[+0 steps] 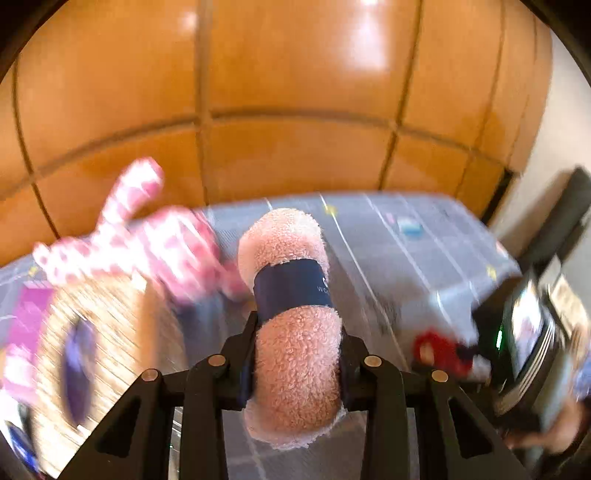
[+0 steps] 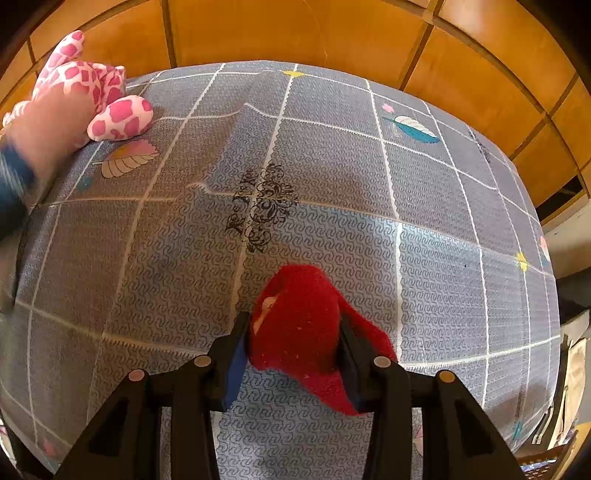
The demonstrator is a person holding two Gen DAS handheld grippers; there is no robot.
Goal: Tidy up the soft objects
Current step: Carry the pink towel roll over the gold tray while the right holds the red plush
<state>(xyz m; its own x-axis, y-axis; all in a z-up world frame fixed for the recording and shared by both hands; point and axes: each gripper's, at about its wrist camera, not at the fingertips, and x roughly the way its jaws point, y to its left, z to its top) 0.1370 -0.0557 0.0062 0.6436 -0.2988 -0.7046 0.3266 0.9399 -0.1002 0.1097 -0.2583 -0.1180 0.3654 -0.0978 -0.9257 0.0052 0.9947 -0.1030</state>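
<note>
My left gripper (image 1: pixel 295 354) is shut on a rolled peach towel (image 1: pixel 291 332) with a dark blue band, held above the grey patterned cloth (image 1: pixel 424 251). My right gripper (image 2: pixel 293 339) is shut on a red soft toy (image 2: pixel 299 325) just above the same cloth (image 2: pixel 332 184). A pink-and-white spotted plush (image 1: pixel 147 240) lies at the left, blurred, beside a woven basket (image 1: pixel 110 332). It also shows in the right wrist view (image 2: pixel 92 92) at the far left corner. The towel appears blurred at that view's left edge (image 2: pixel 48 125).
The right gripper with the red toy (image 1: pixel 439 350) shows at the right of the left wrist view. Orange wooden panels (image 2: pixel 295 29) stand behind the cloth-covered surface. Purple items (image 1: pixel 29 321) lie at the basket.
</note>
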